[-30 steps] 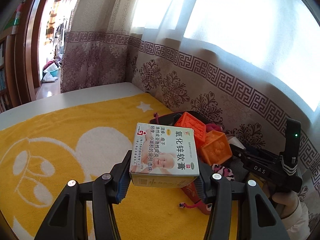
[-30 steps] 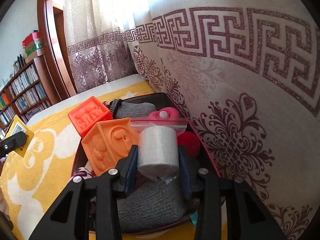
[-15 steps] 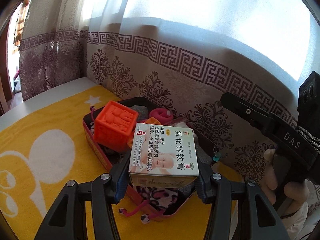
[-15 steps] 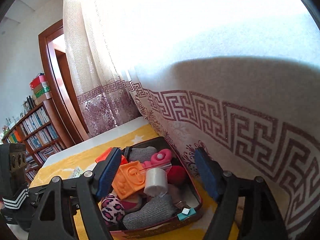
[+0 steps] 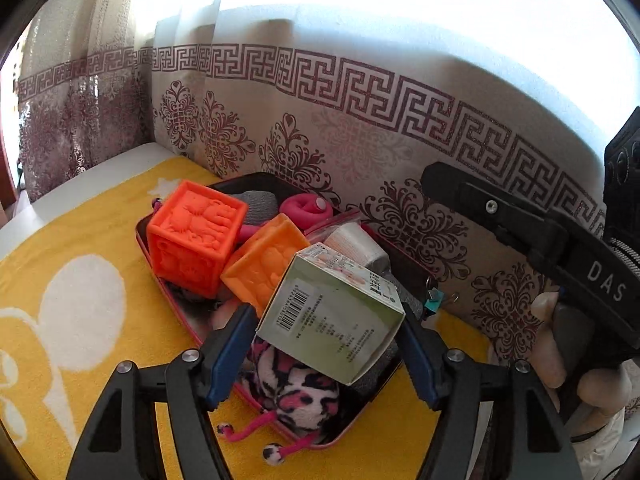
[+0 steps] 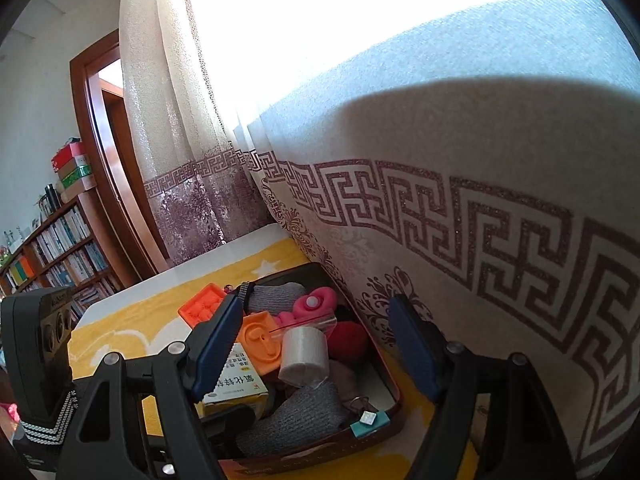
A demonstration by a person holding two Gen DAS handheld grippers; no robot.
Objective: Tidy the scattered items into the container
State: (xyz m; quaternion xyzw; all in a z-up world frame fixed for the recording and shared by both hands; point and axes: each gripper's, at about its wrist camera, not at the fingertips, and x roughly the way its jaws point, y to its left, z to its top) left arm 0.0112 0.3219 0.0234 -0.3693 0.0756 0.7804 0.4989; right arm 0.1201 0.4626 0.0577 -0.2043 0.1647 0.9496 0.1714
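A dark red-rimmed container [image 5: 160, 276] lies on the yellow towel against the curtain, full of items. My left gripper [image 5: 324, 316] hangs over its near end with its jaws opening. The white-and-green ointment box [image 5: 332, 312] sits tipped between the fingers, barcode side up, leaning on the contents, and the pads do not press on it. My right gripper [image 6: 316, 304] stands open above the container with nothing between its fingers. A bagged white tape roll [image 6: 304, 354] lies inside, beside two orange cubes [image 5: 196, 236], [image 5: 268, 264].
Also in the container are a leopard-print pouch [image 5: 296, 384], grey socks [image 6: 296, 412], a pink toy [image 5: 306, 208] and a teal binder clip [image 6: 370, 422]. The patterned curtain [image 5: 400, 120] stands right behind it. The yellow towel [image 5: 80, 280] stretches left. A bookshelf [image 6: 52, 248] stands far left.
My left gripper carried the box over the container, then widened, and the box tipped forward. My right gripper let go of the tape roll, opened wide and rose.
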